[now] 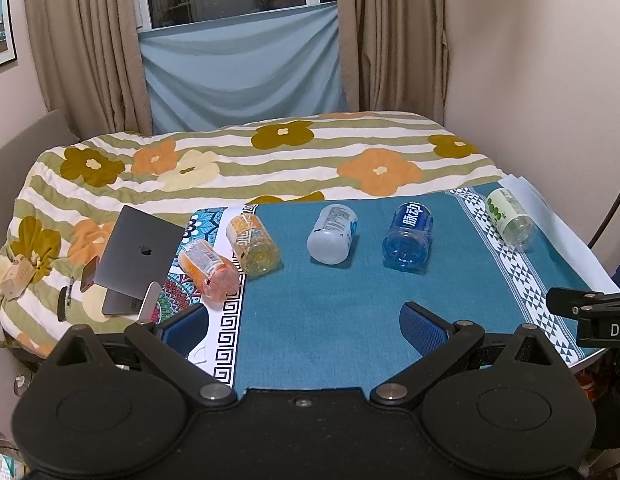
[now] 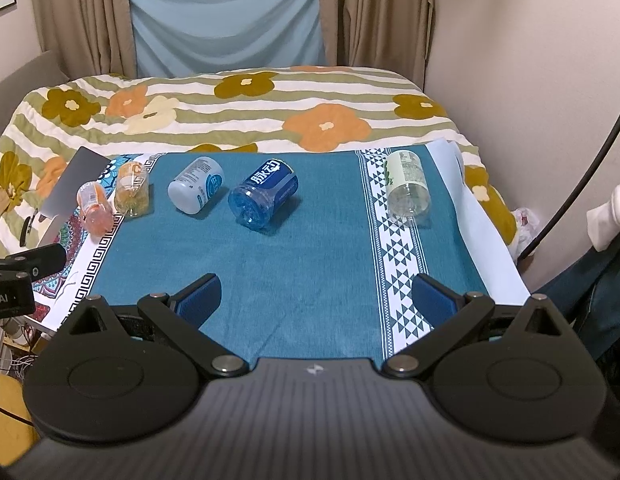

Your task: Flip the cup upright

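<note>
Several plastic cups lie on their sides in a row on the teal tablecloth [image 1: 321,312]: an orange cup [image 1: 209,276], a yellow cup [image 1: 253,245], a white cup [image 1: 333,234], a blue cup [image 1: 407,237] and a clear green-labelled cup [image 1: 511,216]. In the right wrist view they show as orange [image 2: 94,208], yellow [image 2: 132,189], white [image 2: 196,190], blue [image 2: 264,199] and green [image 2: 407,188]. My left gripper [image 1: 306,328] is open and empty, near the table's front edge. My right gripper [image 2: 315,300] is open and empty, well short of the cups.
A grey laptop [image 1: 140,256] leans at the table's left edge, by a phone [image 1: 90,274]. A flowered, striped bedspread [image 1: 270,160] lies behind the table. The wall [image 1: 549,80] stands close on the right. The other gripper's body [image 1: 589,312] shows at the right edge.
</note>
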Available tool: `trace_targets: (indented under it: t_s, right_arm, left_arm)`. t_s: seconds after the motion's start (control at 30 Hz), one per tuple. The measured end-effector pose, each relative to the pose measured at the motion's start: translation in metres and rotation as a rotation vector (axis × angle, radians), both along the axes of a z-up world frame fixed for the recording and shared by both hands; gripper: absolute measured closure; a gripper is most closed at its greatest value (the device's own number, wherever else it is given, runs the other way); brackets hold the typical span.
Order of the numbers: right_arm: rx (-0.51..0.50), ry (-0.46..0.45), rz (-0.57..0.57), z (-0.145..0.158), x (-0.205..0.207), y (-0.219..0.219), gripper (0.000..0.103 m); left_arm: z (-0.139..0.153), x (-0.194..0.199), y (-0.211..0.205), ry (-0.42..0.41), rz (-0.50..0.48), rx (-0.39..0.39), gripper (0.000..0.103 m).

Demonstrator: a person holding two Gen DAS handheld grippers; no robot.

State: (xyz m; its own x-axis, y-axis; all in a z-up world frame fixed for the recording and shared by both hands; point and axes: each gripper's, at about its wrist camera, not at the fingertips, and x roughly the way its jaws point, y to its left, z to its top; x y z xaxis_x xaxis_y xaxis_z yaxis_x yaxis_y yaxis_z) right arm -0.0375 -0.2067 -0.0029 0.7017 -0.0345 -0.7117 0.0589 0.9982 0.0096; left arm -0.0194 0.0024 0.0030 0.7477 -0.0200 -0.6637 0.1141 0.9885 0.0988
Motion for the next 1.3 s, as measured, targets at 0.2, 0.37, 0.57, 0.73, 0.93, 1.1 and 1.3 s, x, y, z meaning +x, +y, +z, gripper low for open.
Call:
trace_targets:
  t_s: [0.2, 0.37, 0.57, 0.73, 0.93, 1.1, 1.3]
  right_arm:
    - [-0.001, 0.000, 0.000, 0.000, -0.001, 0.000, 0.000]
    - [-0.002, 0.007, -0.003, -0.001, 0.001, -0.001, 0.000]
    - [0.002, 0.009, -0.013, -0.003, 0.004, -0.001, 0.000]
    - [0.035, 0.029, -0.012, -0.005, 0.010, -0.005, 0.000]
    - [0.036, 0.022, -0.036, -0.005, 0.025, -0.016, 0.000]
    - [0.019, 0.071, -0.025, -0.007, 0.054, -0.042, 0.000]
    - [0.012, 0.102, -0.012, -0.018, 0.103, -0.083, 0.000]
  left_arm:
    - [-0.001, 0.001, 0.002, 0.001, -0.003, -0.002, 0.000]
    - [-0.002, 0.003, 0.002, 0.004, -0.002, -0.003, 0.000]
    - [-0.002, 0.005, 0.002, 0.008, -0.003, -0.005, 0.000]
    - [-0.004, 0.014, 0.003, 0.017, -0.024, -0.016, 0.000]
    - [-0.010, 0.035, 0.007, 0.051, -0.039, -0.034, 0.000]
    - [-0.016, 0.055, 0.003, 0.062, -0.033, -0.057, 0.001]
    - [-0.037, 0.089, -0.023, 0.146, -0.076, -0.025, 0.001]
